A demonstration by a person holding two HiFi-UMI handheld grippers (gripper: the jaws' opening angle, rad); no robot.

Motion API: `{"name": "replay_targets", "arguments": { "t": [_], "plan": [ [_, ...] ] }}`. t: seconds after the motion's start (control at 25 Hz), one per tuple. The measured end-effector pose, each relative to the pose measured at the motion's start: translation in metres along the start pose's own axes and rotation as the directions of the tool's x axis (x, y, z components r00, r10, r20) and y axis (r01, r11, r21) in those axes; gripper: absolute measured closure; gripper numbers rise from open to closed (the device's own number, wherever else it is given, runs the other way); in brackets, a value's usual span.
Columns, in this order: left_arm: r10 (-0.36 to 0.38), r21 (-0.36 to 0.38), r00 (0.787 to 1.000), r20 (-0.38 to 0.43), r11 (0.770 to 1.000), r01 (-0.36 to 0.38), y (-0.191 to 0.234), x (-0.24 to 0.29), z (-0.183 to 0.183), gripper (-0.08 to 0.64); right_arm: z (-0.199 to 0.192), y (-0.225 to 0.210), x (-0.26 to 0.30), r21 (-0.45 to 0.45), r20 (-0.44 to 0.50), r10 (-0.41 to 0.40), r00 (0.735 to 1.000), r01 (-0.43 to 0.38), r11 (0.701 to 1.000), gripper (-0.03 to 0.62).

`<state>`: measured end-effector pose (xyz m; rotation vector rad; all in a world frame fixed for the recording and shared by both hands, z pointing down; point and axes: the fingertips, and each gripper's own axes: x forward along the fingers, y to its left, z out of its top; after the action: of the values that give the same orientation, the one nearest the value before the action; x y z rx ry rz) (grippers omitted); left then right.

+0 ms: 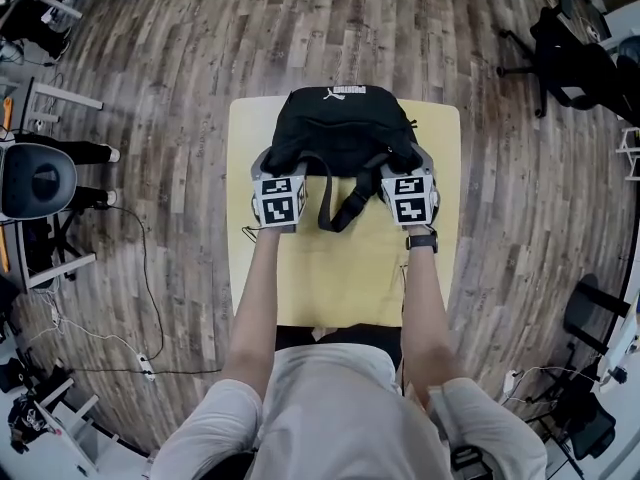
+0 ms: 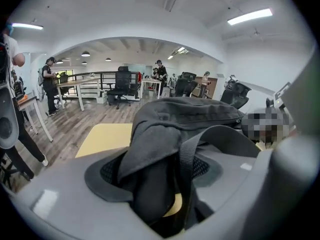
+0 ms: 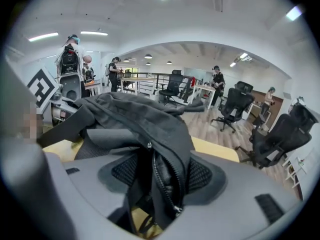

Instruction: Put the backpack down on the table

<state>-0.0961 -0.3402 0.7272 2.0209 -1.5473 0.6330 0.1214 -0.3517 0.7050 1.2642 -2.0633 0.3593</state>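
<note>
A black backpack (image 1: 340,128) lies on the far half of the yellow table (image 1: 330,268), its straps (image 1: 345,203) trailing toward me. My left gripper (image 1: 267,164) is at its near left corner and my right gripper (image 1: 410,164) at its near right corner. In the left gripper view the jaws (image 2: 155,184) stand apart, with a fold of backpack fabric (image 2: 150,149) and a strap (image 2: 220,134) lying loosely between them. In the right gripper view the jaws (image 3: 157,179) are also apart, and a zippered edge (image 3: 165,184) of the backpack (image 3: 135,114) hangs between the pads without being pinched.
Wood floor surrounds the table. Black office chairs (image 1: 570,63) stand at the far right and a grey chair (image 1: 35,178) at the left. Cables (image 1: 140,288) run along the floor on the left. People stand at desks (image 2: 75,84) in the background.
</note>
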Motion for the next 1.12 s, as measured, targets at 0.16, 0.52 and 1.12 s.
{"name": "replay_targets", "arguments": {
  "t": [0.16, 0.52, 1.12],
  "plan": [
    [-0.020, -0.002, 1.000, 0.020, 1.000, 0.020, 0.002, -0.012, 0.006, 0.250, 0.006, -0.006, -0.013, 0.051, 0.032, -0.008, 0.999, 0.007, 0.999, 0.353],
    [-0.061, 0.017, 0.996, 0.072, 0.998, 0.059, -0.003, -0.056, 0.022, 0.239, 0.008, 0.004, -0.060, 0.095, 0.040, -0.030, 0.999, 0.026, 0.995, 0.353],
    [-0.141, 0.057, 0.990, 0.029, 0.989, 0.139, -0.017, -0.114, -0.001, 0.153, 0.021, 0.044, -0.129, 0.103, 0.109, -0.056, 0.992, 0.045, 0.994, 0.344]
  ]
}}
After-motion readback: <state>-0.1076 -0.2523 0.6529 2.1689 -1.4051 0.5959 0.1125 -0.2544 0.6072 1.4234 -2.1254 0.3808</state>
